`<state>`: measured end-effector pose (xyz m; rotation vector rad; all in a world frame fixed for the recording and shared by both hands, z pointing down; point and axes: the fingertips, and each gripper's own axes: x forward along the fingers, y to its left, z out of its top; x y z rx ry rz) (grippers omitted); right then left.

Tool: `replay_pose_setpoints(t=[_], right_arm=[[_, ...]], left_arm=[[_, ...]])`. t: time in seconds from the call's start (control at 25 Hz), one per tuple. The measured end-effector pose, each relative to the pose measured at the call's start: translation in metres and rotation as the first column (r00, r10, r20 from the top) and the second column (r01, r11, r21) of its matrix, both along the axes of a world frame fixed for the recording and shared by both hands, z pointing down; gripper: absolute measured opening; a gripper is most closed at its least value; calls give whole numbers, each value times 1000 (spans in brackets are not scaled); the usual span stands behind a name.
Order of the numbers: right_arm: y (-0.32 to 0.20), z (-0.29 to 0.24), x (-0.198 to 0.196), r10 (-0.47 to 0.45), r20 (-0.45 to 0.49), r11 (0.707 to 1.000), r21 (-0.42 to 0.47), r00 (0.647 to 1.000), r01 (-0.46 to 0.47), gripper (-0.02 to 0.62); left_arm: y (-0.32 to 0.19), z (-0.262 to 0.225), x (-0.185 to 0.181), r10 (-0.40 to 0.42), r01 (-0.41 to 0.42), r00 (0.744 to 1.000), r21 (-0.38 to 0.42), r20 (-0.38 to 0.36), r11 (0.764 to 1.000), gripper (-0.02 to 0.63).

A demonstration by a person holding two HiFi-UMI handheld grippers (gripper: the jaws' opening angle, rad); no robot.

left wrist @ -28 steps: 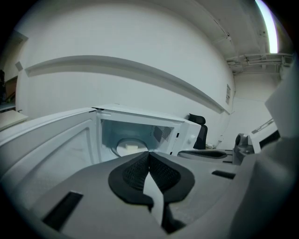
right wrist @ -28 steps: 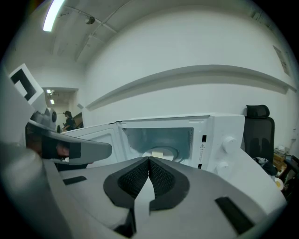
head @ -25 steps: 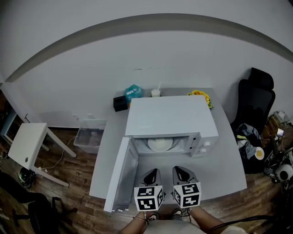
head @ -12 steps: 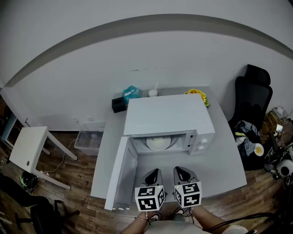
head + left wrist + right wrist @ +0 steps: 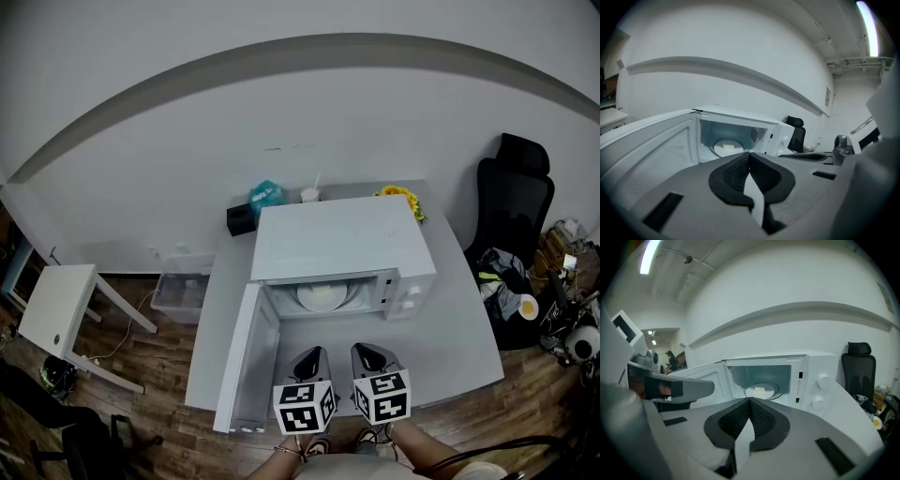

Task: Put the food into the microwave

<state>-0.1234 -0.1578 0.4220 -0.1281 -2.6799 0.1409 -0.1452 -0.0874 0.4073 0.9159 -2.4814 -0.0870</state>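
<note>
Two grippers sit side by side low over the front edge of the grey table (image 5: pixel 450 328), both pointed at the open microwave (image 5: pixel 342 239). The left gripper (image 5: pixel 309 357) has its jaws pressed together with nothing between them, and the right gripper (image 5: pixel 373 353) is likewise closed and empty. The microwave door (image 5: pixel 246 349) hangs wide open on the left.

The food (image 5: pixel 760 391) is inside the cavity. It is a small, pale, cream-coloured block with a squarish outline, lying flat at the middle of a round white plate (image 5: pixel 306 298). Neither gripper touches it, and both are well apart from the opening.

Two round knobs (image 5: pixel 823 380) stand on the panel at the right of the cavity. Behind the microwave are yellow flowers (image 5: pixel 398 195) and a teal packet (image 5: pixel 267 195).
</note>
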Motion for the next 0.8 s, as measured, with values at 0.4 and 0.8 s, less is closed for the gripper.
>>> replay_pose_setpoints(t=[0.4, 0.8], right_arm=[[-4, 0, 1, 21, -4, 1000, -5, 1000, -21, 15], [-5, -1, 2, 30, -6, 1000, -5, 1000, -31, 15]], left_arm=[[-2, -1, -1, 6, -6, 1000, 7, -1, 1000, 5], [-1, -2, -3, -1, 1, 1000, 7, -4, 1000, 5]])
